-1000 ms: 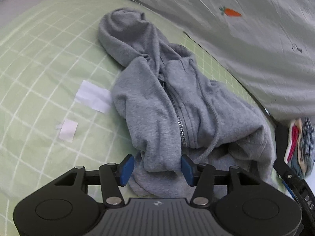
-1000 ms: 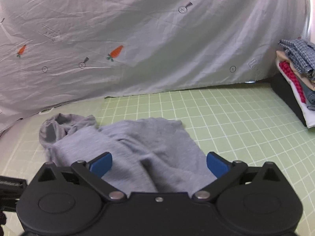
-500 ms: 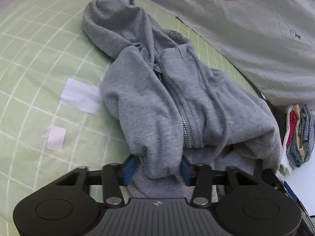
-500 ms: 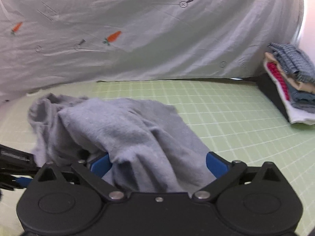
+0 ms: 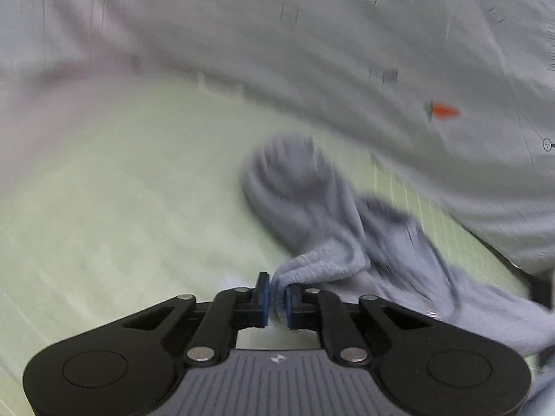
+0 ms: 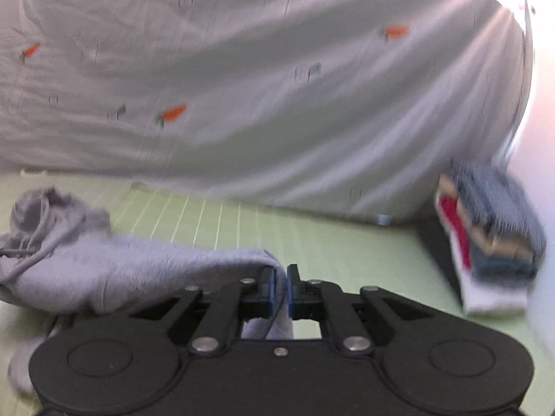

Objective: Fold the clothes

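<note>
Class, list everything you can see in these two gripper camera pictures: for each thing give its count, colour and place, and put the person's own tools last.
Hoodie: one, grey, lying rumpled on the green sheet, an edge pinched in each gripper.
Sheet: one, pale green with a white grid, spread under the hoodie.
Cloth backdrop: one, light grey with small orange carrot prints, hanging behind the green sheet.
Stack of folded clothes: one, blue, tan, red and white layers, at the far right of the sheet; blurred.
Left gripper: one, black with blue pads, shut on a hoodie edge.
Right gripper: one, black with blue pads, shut on another hoodie edge.
</note>
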A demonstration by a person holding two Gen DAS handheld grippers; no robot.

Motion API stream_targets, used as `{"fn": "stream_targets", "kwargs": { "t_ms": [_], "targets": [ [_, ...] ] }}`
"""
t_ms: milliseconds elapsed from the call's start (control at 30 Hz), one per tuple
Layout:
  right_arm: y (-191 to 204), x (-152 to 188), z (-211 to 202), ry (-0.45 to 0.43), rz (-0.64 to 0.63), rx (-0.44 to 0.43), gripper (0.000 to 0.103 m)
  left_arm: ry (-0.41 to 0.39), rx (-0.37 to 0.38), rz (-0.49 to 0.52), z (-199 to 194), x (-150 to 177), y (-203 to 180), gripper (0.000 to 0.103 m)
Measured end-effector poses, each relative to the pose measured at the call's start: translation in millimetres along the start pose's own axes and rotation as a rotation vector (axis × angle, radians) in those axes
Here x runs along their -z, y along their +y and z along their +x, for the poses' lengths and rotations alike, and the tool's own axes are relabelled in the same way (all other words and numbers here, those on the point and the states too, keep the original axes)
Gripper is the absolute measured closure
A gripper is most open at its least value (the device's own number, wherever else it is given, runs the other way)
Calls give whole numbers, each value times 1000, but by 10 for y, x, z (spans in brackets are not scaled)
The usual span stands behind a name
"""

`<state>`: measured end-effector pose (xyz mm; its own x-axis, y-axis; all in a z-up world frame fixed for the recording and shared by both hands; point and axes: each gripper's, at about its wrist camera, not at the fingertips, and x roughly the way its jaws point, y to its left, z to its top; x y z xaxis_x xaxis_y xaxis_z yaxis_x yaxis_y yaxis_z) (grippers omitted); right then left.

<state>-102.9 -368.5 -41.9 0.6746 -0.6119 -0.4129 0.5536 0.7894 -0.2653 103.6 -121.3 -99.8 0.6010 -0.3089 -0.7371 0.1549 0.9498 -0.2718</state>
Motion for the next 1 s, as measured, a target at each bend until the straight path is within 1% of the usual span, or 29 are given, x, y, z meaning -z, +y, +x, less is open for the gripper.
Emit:
{"fn": "stream_targets", "kwargs": {
  "t_ms": [33,67,133,233,267,333,367,400,433,467,500,533,567,600,633,667,700,833,900,933,1000],
  "targets": [
    [-45,-124,-13,-40,-16,0,97,-48,-17,28,-85,-114,-43,95],
    [-90,-251,-27,-82,-31,1,97,-90,-14,34,-155,-244,-87,95],
    [-215,-546,-20,-157,-17,-17,97,-174,-9,47,-285,-504,-184,95],
    [-358,-950,80,-270,-24,-20,97,-296,-3,89,-342,-892,-442,95],
    [-390,-1077,136,-309,-36,-14,97,-334,-2,102,-341,-1019,-523,95],
    [-446,-1291,375,-358,-53,16,96,-383,-10,114,-179,-1243,-650,94],
    [-439,-1373,544,-348,-63,36,93,-380,-27,110,-15,-1317,-690,91],
    [-454,-1429,783,-325,-57,60,85,-340,-52,96,192,-1366,-709,86],
    [-469,-1446,1037,-271,-48,84,53,-300,-77,81,398,-1414,-728,86],
    [-482,-1455,1292,-212,-41,109,35,-259,-96,66,580,-1442,-742,85],
    [-509,-1402,1479,-142,-23,120,37,-216,-92,48,671,-1391,-735,81],
    [-539,-1335,1650,-69,-2,128,42,-172,-89,31,763,-1340,-728,75],
    [-568,-1269,1822,3,18,135,46,-136,-83,15,834,-1276,-717,71],
    [-607,-1165,1869,41,57,134,44,-125,-71,8,837,-1163,-689,58],
    [-623,-1024,1849,72,86,118,40,-99,-67,11,855,-1036,-657,45],
    [-633,-876,1820,103,113,100,36,-69,-65,14,875,-907,-623,44],
    [-643,-728,1792,134,139,82,35,-24,-71,11,899,-768,-580,44],
    [-667,-140,1676,310,241,4,35,138,-78,-22,928,-300,-421,44],
    [-676,40,1592,368,320,-27,35,202,-75,-35,918,-86,-398,41],
    [-674,87,1568,387,350,-41,35,221,-81,-23,925,4,-405,37],
    [-666,164,1526,420,404,-66,35,256,-95,1,940,180,-420,34]
  ]
}}
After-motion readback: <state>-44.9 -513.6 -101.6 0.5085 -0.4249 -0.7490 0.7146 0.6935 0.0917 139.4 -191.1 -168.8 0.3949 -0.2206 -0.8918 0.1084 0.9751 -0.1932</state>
